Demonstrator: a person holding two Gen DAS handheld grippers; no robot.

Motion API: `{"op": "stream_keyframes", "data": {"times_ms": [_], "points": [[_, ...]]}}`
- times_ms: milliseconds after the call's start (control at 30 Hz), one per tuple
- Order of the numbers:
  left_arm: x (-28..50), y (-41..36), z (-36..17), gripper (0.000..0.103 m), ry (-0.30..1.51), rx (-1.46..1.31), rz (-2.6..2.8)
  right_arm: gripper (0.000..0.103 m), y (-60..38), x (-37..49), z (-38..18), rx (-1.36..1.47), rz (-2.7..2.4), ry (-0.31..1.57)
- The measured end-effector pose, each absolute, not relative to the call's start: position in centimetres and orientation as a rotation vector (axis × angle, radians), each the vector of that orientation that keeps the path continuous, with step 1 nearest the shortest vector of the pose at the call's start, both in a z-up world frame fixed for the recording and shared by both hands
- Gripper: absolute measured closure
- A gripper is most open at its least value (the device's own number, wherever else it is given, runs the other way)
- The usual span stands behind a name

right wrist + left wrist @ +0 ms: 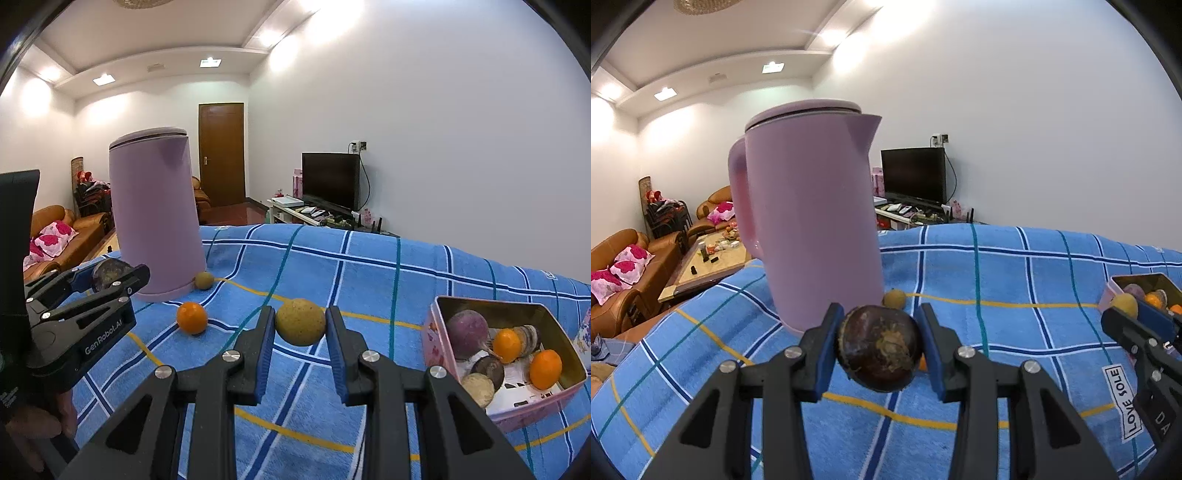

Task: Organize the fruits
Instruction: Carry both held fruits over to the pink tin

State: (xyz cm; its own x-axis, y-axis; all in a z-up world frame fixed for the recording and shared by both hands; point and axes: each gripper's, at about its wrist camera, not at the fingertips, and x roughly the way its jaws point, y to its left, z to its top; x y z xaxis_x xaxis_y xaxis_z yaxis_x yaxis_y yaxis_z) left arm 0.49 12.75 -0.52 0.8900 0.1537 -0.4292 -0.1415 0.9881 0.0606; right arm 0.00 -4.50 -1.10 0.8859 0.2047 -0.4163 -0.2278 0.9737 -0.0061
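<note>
My left gripper (881, 349) is shut on a dark brown round fruit (879, 350), held above the blue checked cloth (1015, 280); it also shows in the right wrist view (110, 275). My right gripper (300, 326) is shut on a yellow-brown round fruit (300, 322), held above the cloth left of the pink tin box (432, 332). The box holds several fruits, among them a purple one (467, 330) and oranges (546, 363). An orange (192, 317) and a small tan fruit (204, 280) lie on the cloth by the kettle.
A tall lilac kettle (812, 221) stands on the cloth just beyond my left gripper. The cloth's far edge drops off toward a living room with sofas, a coffee table and a TV (330, 181).
</note>
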Motion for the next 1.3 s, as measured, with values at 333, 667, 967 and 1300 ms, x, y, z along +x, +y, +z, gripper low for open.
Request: {"op": "stream_keyframes", "data": {"times_ms": [333, 667, 967, 1300], "points": [[0.0, 11.2, -0.5, 0.060, 0.452, 0.055, 0.135, 0.073, -5.9, -1.1, -1.0, -0.071, 0.208, 0.426], [-0.5, 8.9, -0.4, 0.060, 0.468, 0.061, 0.085, 0.073, -8.4, -2.0, -0.8, -0.068, 0.172, 0.420], [-0.8, 6.4, -0.1, 0.060, 0.463, 0.082, 0.045, 0.073, -10.5, -2.3, -0.5, -0.059, 0.143, 0.409], [-0.8, 3.3, 0.5, 0.060, 0.452, 0.100, 0.001, 0.073, -12.7, -2.8, -0.1, -0.063, 0.106, 0.385]]}}
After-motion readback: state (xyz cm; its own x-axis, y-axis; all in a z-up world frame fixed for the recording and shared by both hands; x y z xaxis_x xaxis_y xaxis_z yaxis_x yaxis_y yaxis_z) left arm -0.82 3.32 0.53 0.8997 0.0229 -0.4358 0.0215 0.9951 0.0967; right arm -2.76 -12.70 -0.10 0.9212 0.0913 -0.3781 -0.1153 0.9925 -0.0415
